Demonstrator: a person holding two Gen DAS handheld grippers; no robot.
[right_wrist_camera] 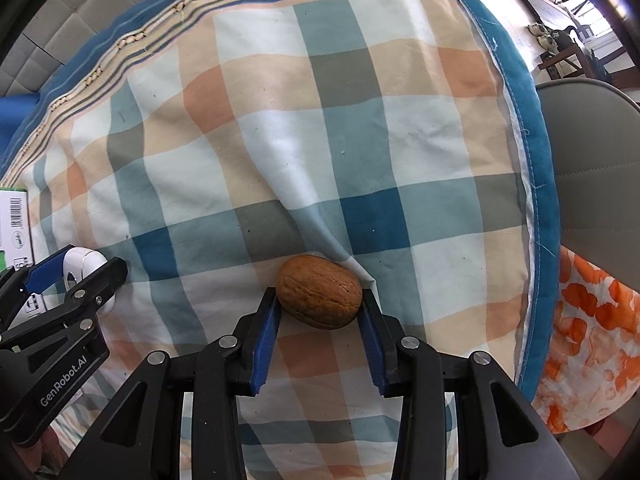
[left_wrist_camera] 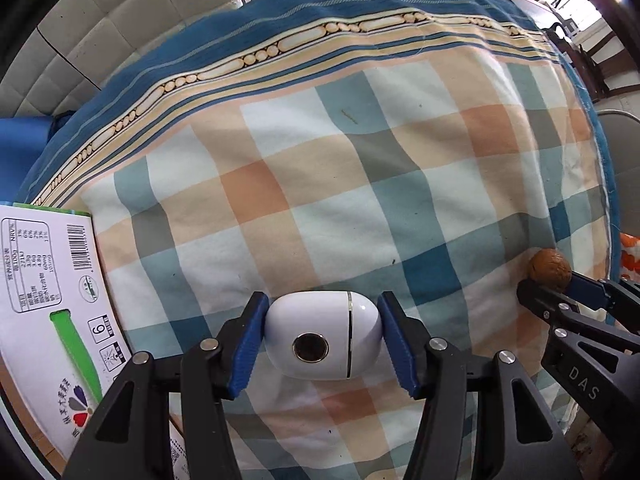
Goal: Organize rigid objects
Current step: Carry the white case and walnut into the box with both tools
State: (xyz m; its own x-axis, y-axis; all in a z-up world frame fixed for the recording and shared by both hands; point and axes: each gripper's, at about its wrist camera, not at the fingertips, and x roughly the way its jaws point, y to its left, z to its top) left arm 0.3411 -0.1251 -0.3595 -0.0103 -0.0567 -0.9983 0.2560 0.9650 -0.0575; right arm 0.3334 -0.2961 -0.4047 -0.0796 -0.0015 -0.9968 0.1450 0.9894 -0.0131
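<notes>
My left gripper point(left_wrist_camera: 322, 304) is shut on a white egg-shaped case point(left_wrist_camera: 322, 340) with a dark round button, held just above the checked cloth point(left_wrist_camera: 320, 184). My right gripper point(right_wrist_camera: 319, 294) is shut on a brown walnut point(right_wrist_camera: 319, 297), its blue pads touching both ends. In the left wrist view the walnut point(left_wrist_camera: 550, 269) and the right gripper point(left_wrist_camera: 560, 292) show at the far right. In the right wrist view the white case point(right_wrist_camera: 82, 264) and the left gripper point(right_wrist_camera: 76, 268) show at the far left.
A white carton point(left_wrist_camera: 48, 300) with a barcode and a green stripe lies at the left edge of the cloth; it also shows in the right wrist view point(right_wrist_camera: 12, 220). A grey chair point(right_wrist_camera: 592, 168) and an orange-patterned fabric point(right_wrist_camera: 588, 340) lie right of the cloth's blue border.
</notes>
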